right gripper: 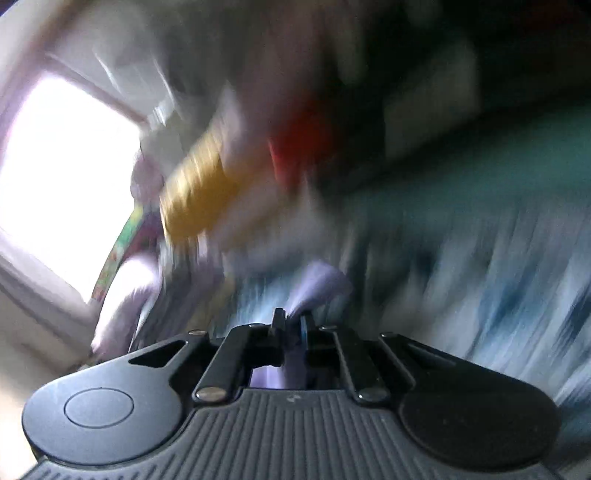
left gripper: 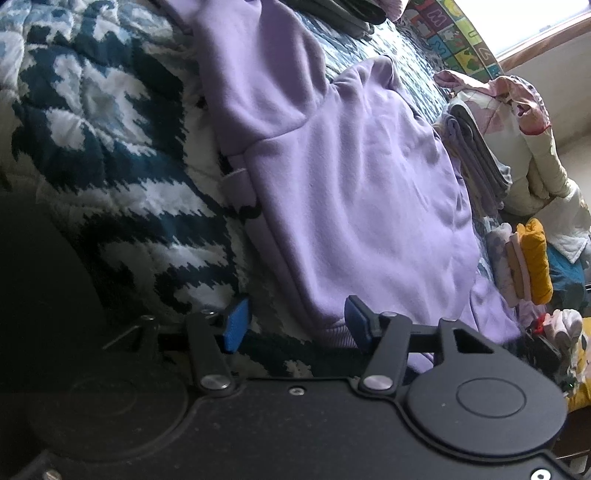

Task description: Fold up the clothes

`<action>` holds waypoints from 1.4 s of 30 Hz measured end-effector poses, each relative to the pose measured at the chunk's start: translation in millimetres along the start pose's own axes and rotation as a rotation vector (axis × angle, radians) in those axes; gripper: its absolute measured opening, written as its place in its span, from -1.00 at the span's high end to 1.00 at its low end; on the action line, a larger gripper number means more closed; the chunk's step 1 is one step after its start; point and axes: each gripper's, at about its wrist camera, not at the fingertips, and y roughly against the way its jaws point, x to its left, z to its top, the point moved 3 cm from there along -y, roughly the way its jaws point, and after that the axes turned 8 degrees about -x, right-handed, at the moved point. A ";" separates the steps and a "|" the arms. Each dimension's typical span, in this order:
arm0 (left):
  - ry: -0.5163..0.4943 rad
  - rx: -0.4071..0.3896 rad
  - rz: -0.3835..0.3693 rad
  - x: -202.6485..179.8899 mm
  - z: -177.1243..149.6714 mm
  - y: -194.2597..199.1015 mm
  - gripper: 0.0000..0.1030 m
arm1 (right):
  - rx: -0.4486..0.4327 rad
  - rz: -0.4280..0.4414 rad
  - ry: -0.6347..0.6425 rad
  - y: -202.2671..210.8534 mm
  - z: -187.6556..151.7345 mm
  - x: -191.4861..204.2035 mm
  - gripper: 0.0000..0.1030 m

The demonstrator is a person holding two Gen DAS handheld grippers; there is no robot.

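A lilac sweatshirt [left gripper: 362, 192] lies spread on the blue and white quilt [left gripper: 110, 147], one sleeve folded up toward the top of the left wrist view. My left gripper [left gripper: 295, 323] hovers at its ribbed hem with its blue pads [left gripper: 236, 325] well apart. The hem's corner lies between the jaws close to the right pad, and neither pad presses on it. The right wrist view is heavily blurred. There my right gripper [right gripper: 291, 319] is shut on a pinch of the lilac fabric [right gripper: 323, 278], which bunches out just past the fingertips.
Folded grey and lilac clothes [left gripper: 476, 158] are stacked at the sweatshirt's far side, beside a small pile topped by a yellow item [left gripper: 532, 262]. A pale padded jacket [left gripper: 535, 162] and a colourful alphabet mat [left gripper: 454, 33] lie beyond. A bright window [right gripper: 62, 177] is on the left.
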 end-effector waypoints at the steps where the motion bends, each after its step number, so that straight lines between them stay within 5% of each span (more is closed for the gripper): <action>1: -0.005 0.001 -0.001 -0.4 -0.9 -0.1 -0.11 | -0.042 -0.007 0.023 3.0 9.2 -0.2 0.82; 7: -0.004 -0.001 0.000 -1.3 -2.3 -0.3 -0.11 | 0.002 -0.062 -0.074 -16.8 16.7 -27.6 0.77; 11: -0.006 -0.010 -0.012 -0.1 -4.3 0.2 -0.13 | 0.064 -0.072 -0.053 -13.9 5.9 -21.8 0.06; 21: 0.065 0.030 0.008 6.7 2.4 9.4 -0.12 | 0.196 0.132 0.141 5.5 -42.7 38.5 0.04; 28: -0.011 -0.177 0.054 16.1 70.3 62.1 -0.12 | 0.321 0.327 0.385 36.9 -99.5 105.8 0.04; 33: 0.006 -0.276 0.116 48.3 128.4 57.0 -0.12 | 0.462 0.446 0.527 71.9 -156.6 149.4 0.04; 42: 0.270 -0.406 0.077 112.1 203.4 3.9 -0.12 | 0.672 0.579 0.634 119.3 -240.8 178.5 0.04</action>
